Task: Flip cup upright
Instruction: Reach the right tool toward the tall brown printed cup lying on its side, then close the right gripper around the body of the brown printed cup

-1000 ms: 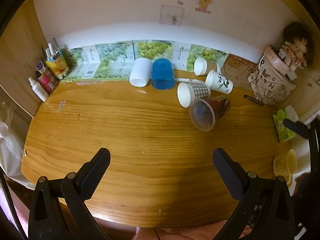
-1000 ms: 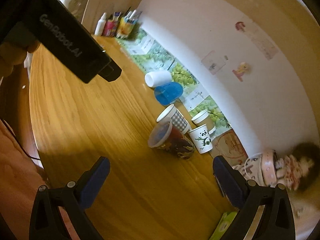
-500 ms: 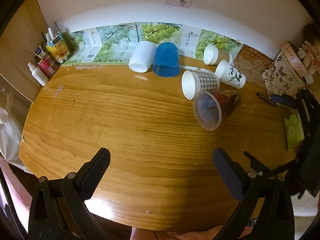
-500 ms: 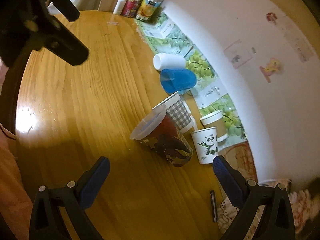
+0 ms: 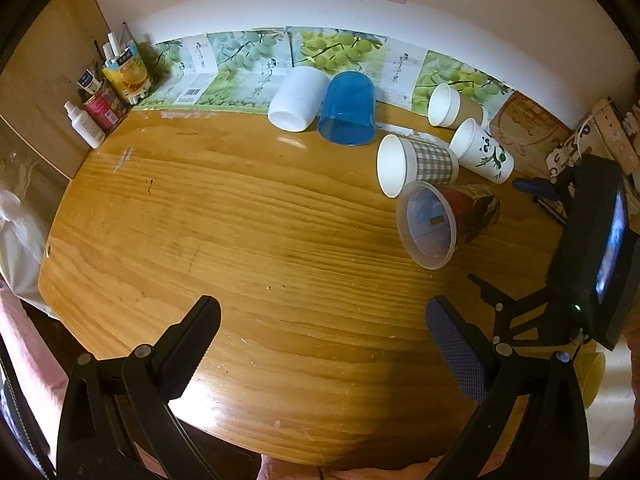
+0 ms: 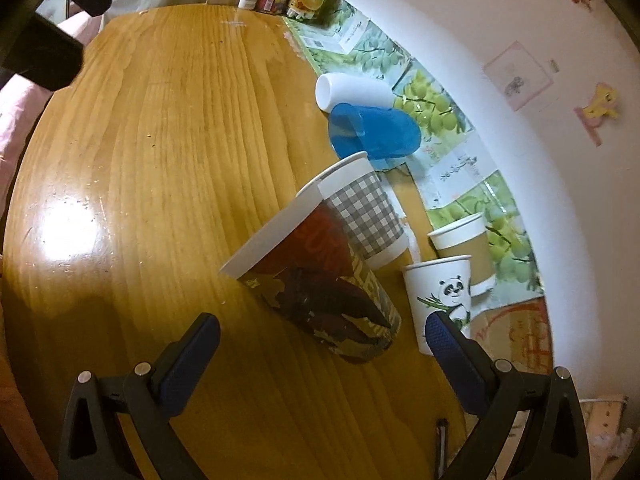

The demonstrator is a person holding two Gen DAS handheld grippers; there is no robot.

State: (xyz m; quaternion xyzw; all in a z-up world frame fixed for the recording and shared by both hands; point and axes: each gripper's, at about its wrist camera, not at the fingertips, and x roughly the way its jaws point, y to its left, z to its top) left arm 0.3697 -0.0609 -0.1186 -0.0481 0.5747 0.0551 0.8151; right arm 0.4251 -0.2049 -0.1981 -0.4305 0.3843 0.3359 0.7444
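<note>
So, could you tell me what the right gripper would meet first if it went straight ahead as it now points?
Most likely the red printed cup, lying on its side between the open right gripper's fingers; depth is hard to judge.

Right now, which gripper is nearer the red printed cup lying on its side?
Right. The right gripper sits just behind the red printed cup, jaws open; the left gripper hangs farther back over bare table.

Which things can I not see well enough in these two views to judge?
- Brown paper cup: right wrist view, its base hidden behind the panda cup.
- Yellow mug: left wrist view, mostly hidden by the right gripper's body.
- Bottle labels: left wrist view, too small to read.
</note>
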